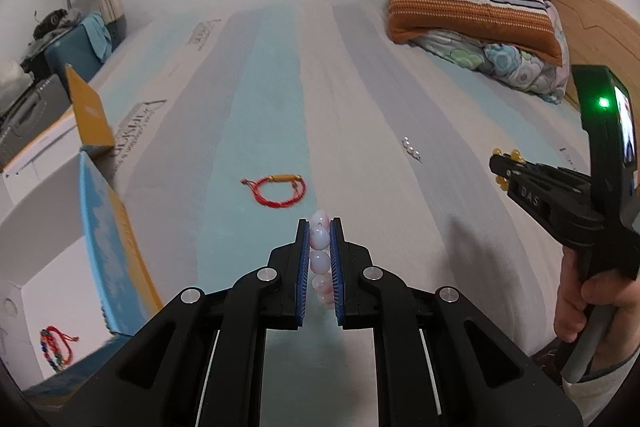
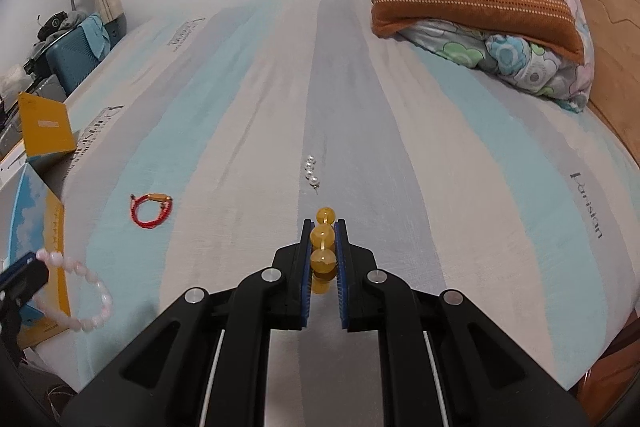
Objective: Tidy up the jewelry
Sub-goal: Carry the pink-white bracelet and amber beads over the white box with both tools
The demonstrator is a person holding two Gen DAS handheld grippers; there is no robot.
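Above the striped bed [image 2: 400, 131], my left hand-held gripper [image 1: 320, 227] is pinching a pink bead bracelet [image 1: 320, 239]; several of its beads sit in a row between the blue pads [image 1: 303, 267], and the right-wrist view shows the rest of the loop [image 2: 92, 303] hanging free below. My right hand-held gripper [image 2: 324, 231] is pinching a yellow bead bracelet [image 2: 322, 235] in the same way, with one bead [image 2: 325, 215] standing proud of the fingertips.

Two pieces lie on the sheet. A red cord bracelet [image 1: 274, 190] with a gold tube rests toward the bed's left edge. A short string of pearls [image 2: 311, 171] lies near the bed's middle, well apart from it. Beyond the left edge stands an open box [image 1: 96, 259], and a multicoloured bracelet [image 1: 56, 347] already lies inside it.

Judgement on handling: both bead loops look light and limp, strung on cord, so they will swing and drape, not hold shape. Round, glossy beads may roll or slip between flat pads; gripping across two or three beads at once, as here, seems safer than gripping one. The red cord should be soft and easy to pinch anywhere along its braid. The pearls appear small and fragile, best taken across the strand's middle.
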